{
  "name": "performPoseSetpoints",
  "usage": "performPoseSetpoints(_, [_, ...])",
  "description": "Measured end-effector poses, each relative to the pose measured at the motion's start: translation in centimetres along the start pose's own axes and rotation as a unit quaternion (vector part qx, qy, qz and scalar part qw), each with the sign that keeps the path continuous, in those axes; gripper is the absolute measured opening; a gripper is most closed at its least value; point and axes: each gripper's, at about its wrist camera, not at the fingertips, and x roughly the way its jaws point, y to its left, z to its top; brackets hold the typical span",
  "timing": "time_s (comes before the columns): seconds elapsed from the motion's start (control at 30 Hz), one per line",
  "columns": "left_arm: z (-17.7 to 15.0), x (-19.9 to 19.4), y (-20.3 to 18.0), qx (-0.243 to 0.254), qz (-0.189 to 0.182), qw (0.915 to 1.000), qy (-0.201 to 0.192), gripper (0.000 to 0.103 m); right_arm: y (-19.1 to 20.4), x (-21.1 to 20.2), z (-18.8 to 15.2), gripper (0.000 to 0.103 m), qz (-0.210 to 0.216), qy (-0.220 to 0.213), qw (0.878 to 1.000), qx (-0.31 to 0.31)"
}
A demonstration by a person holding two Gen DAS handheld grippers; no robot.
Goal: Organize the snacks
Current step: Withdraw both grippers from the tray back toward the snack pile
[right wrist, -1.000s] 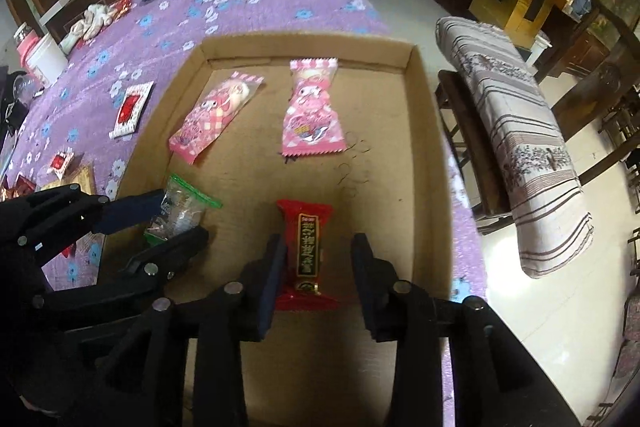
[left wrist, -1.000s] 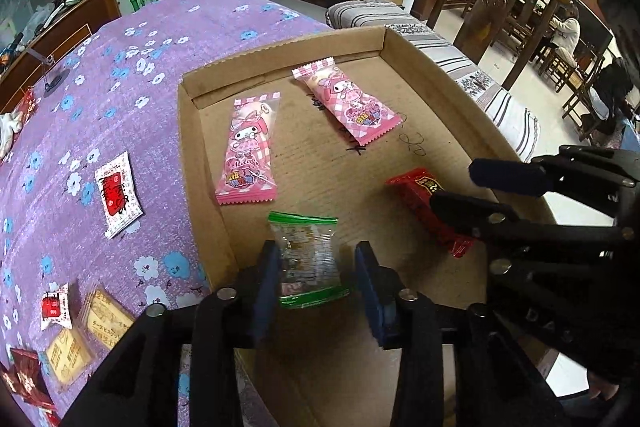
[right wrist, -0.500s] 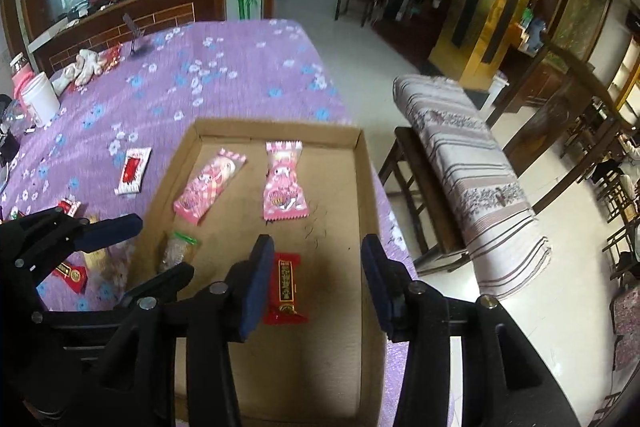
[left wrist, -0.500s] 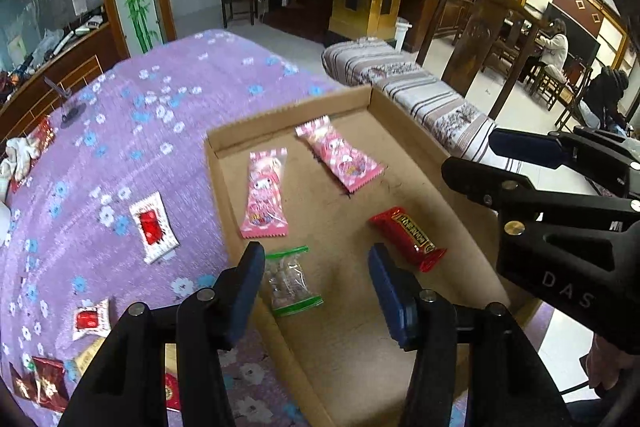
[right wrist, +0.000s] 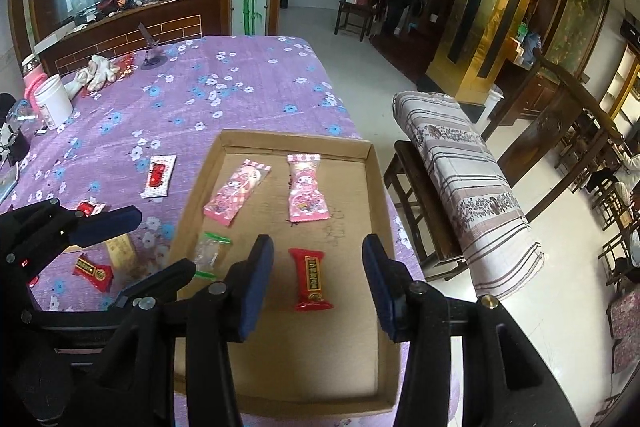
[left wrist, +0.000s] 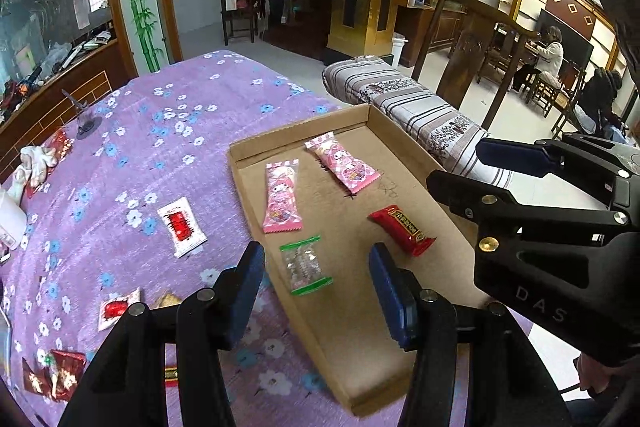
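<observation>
Both grippers held above a shallow cardboard tray (right wrist: 378, 187) that rests on a tabletop covered by a purple flowered cloth (right wrist: 248, 75). Left gripper (left wrist: 316, 283): jaws wide apart and empty, raised over the tray's near left part, with a clear green-edged packet (left wrist: 306, 265) lying flat on the tray floor between them in the left wrist view. Right gripper (right wrist: 318, 277): jaws likewise wide and empty, framing a red packet (right wrist: 312, 279) that lies flat on the tray floor to the right of the clear packet. Toward the tray's far wall lie two pink packets, side by side and apart: a left pink packet (right wrist: 237, 192), tilted, and a right pink packet (right wrist: 306, 188), roughly straight. Outside the tray, on the cloth to its left, lie further snacks: a white packet with a red panel (right wrist: 158, 175), a small white-and-red packet (left wrist: 119, 311) and a dark red packet (right wrist: 93, 271) (others near the frame edge are too small to identify). Far left of the tray, at the cloth's edge, stand a white jar (right wrist: 53, 101) and a pale glove (right wrist: 98, 71).
</observation>
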Motion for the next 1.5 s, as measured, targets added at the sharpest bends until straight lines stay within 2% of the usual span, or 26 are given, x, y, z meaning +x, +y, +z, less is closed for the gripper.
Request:
performPoseSetpoints(0.6, [-3.8, -5.0, 6.2, -0.048, 0.041, 0.9979, -0.013, 0.057, 8.1, -2.3, 0.4, 0.045, 0.041, -0.012, 0.998, -0.045])
performPoseSetpoints(0.83, [-6.3, -6.5, 9.5, -0.078, 0.059, 0.9951, -0.008, 0.057, 12.1, -1.8, 0.4, 0.045, 0.078, 0.012, 0.995, -0.064])
performPoseSetpoints(1.0, [-8.8, -7.9, 13.3, -0.126, 0.071, 0.9894, -0.005, 0.057, 15.0, -0.7, 0.0, 0.045, 0.112, 0.045, 0.990, -0.073])
performPoseSetpoints(1.1, [-10.8, -8.6, 16.5, -0.173, 0.083, 0.9814, 0.003, 0.057, 16.2, 0.1, -0.5, 0.045, 0.134, 0.069, 0.986, -0.076])
performPoseSetpoints(1.27, [-15.1, -9.8, 22.4, -0.259, 0.111, 0.9593, 0.017, 0.057, 18.4, 0.5, -1.1, 0.045, 0.163, 0.087, 0.979, -0.089])
performPoseSetpoints(1.43, [-18.8, -10.6, 27.7, -0.328, 0.142, 0.9335, 0.032, 0.057, 21.6, 0.9, -2.0, 0.045, 0.220, 0.112, 0.963, -0.104])
performPoseSetpoints(1.5, [-19.6, -10.8, 29.3, -0.341, 0.150, 0.9275, 0.033, 0.057, 23.0, 1.2, -2.4, 0.045, 0.249, 0.128, 0.954, -0.105])
